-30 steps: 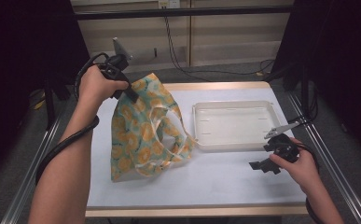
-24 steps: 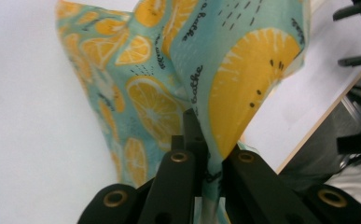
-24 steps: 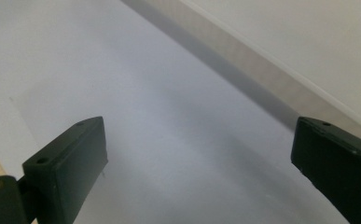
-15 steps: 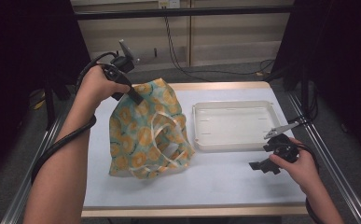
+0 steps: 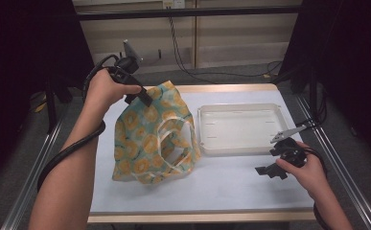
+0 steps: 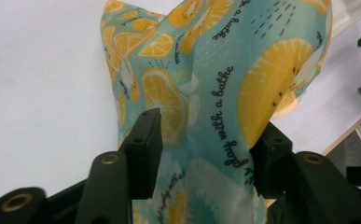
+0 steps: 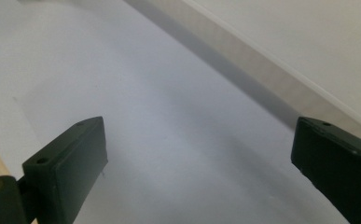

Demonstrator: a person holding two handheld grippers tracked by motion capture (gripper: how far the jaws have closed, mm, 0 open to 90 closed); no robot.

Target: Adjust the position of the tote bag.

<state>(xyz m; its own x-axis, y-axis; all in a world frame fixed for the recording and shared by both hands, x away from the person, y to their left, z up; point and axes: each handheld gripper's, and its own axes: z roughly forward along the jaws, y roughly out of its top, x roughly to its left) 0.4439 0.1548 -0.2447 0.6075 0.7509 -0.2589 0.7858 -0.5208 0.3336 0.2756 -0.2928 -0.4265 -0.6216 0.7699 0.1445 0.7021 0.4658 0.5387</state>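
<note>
Left gripper (image 5: 142,98): held raised at the far-left corner of the table (image 5: 231,187); its jaws have just been opening and now stand part-way apart, with the top edge of the fabric bag between them. In the left gripper view the cloth (image 6: 215,93) is seen bulging between the two pads, draped rather than pinched flat, so the hold is judged loose or already let go.

Fabric bag (image 5: 152,136): found on the left half of the table, its upper corner lifted at the left gripper, its body slumped on the white surface, its pale handle loops (image 5: 173,143) lying toward the tray.

Handling: judged light, soft and limp; no shape is kept when lifted, and folds are expected to slide between smooth pads.

Where to grip: the hemmed top edge or a handle loop is judged safest, where the cloth is doubled.

Writing: "play with a bathe" is read in black script on the teal cloth among orange slices; another line is too small to read.

Tray (image 5: 240,129): a shallow white tray is set just right of the bag, with nothing in it.

Right gripper (image 5: 273,168): rested low at the near-right of the table, jaws wide apart, nothing held.
</note>
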